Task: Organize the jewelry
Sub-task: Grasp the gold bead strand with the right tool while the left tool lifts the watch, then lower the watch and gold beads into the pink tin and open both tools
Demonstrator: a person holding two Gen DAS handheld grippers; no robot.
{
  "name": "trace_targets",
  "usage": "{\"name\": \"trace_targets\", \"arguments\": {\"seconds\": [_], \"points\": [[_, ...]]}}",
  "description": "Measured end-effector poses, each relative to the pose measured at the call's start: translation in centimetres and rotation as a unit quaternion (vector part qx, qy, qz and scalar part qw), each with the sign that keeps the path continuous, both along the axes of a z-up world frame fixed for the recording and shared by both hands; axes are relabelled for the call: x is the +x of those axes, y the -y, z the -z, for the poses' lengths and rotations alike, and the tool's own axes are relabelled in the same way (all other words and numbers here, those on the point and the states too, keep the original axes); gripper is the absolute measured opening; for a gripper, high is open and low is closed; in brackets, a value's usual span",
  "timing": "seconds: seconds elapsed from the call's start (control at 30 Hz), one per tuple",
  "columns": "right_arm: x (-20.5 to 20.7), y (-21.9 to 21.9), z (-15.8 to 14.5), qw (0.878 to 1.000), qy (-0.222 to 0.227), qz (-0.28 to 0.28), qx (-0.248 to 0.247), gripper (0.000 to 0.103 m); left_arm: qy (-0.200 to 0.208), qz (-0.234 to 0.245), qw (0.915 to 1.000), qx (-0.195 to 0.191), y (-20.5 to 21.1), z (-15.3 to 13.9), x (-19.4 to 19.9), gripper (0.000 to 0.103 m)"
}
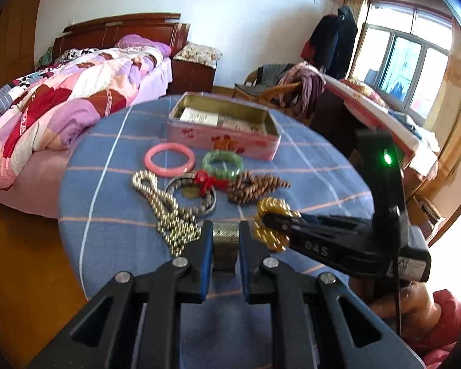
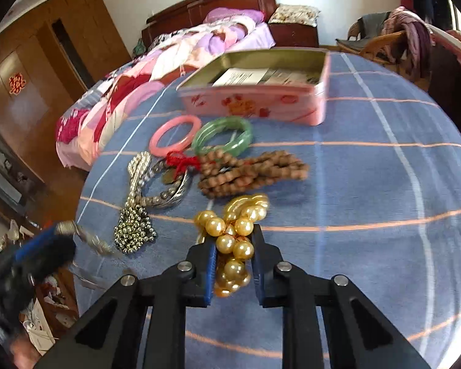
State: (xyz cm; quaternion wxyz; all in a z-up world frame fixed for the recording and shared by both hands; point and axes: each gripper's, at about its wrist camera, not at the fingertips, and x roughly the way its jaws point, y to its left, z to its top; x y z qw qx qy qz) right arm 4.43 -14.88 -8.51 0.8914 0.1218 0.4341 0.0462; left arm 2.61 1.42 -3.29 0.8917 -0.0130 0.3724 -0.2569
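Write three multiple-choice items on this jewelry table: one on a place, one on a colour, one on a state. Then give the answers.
1. Where is the pink bangle?
A. in the tin
B. on the cloth, left of the green bangle
C. on the bed

2. What colour are the beads in the right gripper?
A. gold
B. black
C. blue

3. The tin is:
A. lidded
B. tipped over
C. open

Answers: 1 B, it lies before the tin; 2 A, gold pearl beads sit between the pads; 3 C, papers inside show.

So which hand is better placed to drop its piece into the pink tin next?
Probably the left: its claw is shut on the silver bangle, already raised. The right claw pinches the gold pearls, which still trail on the cloth.
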Motion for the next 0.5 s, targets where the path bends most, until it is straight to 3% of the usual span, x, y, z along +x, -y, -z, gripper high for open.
{"name": "trace_targets", "arguments": {"seconds": [0.23,0.5], "points": [[-2.4,3.5,-5.2,0.997,0.062,0.034,0.013,0.017,0.031,0.004,0.9992,-0.024,0.2,-2.7,1.1,0.016],[0.9,5.6,-10.2,0.99,0.125,0.06,0.017,0.017,0.064,-0.004,0.997,-0.043,1.1,-5.7,4.8,0.016]]}}
